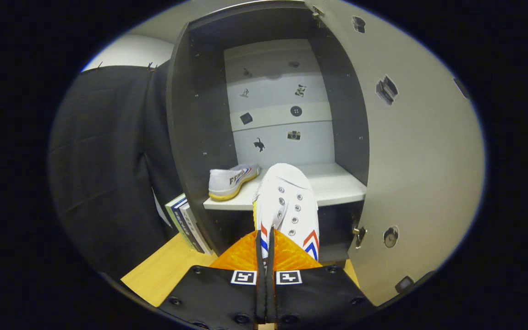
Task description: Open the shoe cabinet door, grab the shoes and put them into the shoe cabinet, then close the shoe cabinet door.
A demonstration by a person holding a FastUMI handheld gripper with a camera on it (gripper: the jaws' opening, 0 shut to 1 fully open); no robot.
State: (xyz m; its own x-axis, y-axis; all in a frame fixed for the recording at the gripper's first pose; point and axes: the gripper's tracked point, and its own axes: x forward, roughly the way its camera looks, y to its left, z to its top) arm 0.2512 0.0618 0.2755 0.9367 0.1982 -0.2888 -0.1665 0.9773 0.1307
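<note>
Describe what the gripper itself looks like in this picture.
The gripper has a wide black body made of two flat plates, side by side, dotted with round black screws. Each plate carries a small square black-and-white marker near its inner corner. A thin dark seam runs between the plates, and the jaws stand close together ahead of them. No cables can be seen.
</note>
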